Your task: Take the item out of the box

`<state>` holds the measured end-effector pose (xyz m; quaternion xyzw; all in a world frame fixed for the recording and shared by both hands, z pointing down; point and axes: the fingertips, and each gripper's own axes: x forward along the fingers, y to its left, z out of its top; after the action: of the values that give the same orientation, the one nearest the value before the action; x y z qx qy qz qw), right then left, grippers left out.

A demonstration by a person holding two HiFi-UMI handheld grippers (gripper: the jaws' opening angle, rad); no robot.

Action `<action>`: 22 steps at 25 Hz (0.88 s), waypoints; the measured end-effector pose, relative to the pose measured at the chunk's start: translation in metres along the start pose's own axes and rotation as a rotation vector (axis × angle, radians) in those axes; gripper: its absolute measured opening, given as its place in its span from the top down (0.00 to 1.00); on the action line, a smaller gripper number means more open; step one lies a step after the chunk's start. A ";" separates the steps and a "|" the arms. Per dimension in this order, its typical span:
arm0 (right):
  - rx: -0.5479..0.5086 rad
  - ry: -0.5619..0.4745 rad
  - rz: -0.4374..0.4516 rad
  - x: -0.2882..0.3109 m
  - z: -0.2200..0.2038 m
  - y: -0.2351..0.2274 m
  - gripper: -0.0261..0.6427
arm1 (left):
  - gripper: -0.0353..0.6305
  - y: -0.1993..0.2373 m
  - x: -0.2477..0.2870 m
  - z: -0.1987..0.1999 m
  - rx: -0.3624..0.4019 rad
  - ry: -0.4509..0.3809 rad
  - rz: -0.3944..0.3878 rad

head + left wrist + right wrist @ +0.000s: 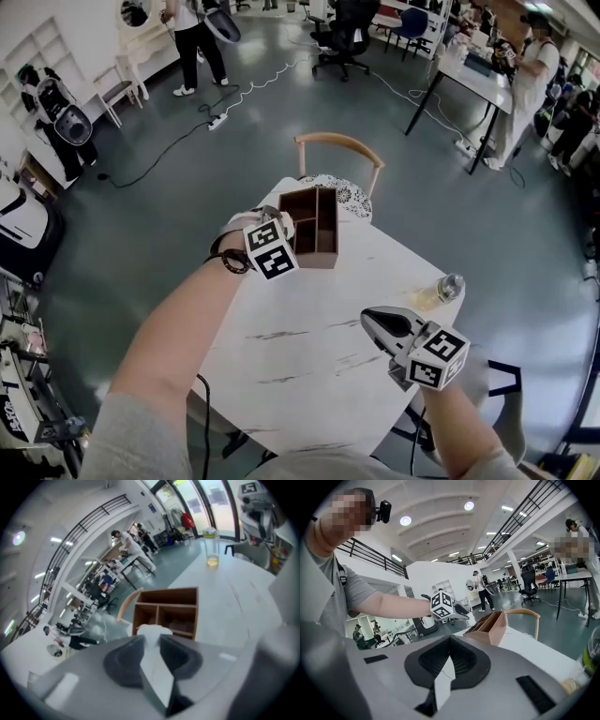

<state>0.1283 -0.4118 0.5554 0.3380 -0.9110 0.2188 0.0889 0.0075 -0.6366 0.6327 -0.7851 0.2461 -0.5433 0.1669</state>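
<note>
A brown wooden box with open compartments stands at the far end of the white table. My left gripper hangs just above the box's left side, shut on a white crumpled item that shows between its pads in the left gripper view, with the box below and beyond it. My right gripper hovers over the near right of the table, jaws shut with nothing in them. In the right gripper view its jaws point toward the box and the left gripper's marker cube.
A clear bottle with yellowish liquid stands near the table's right edge. A lace doily lies under the box, and a wooden chair stands behind the table. People, desks and cables on the floor are farther off.
</note>
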 end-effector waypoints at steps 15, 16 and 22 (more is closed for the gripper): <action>-0.201 -0.128 -0.146 -0.020 0.141 0.063 0.95 | 0.81 0.075 -0.195 0.047 -0.003 -0.255 0.202; -0.216 -0.132 -0.153 -0.022 0.147 0.071 0.95 | 0.81 0.078 -0.210 0.050 0.002 -0.274 0.219; -0.295 -0.185 -0.193 -0.044 0.186 0.116 0.95 | 0.81 0.094 -0.309 0.069 0.012 -0.411 0.320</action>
<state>0.0831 -0.3932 0.3368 0.4257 -0.9009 0.0415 0.0738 -0.0359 -0.5389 0.3203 -0.8291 0.3248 -0.3404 0.3020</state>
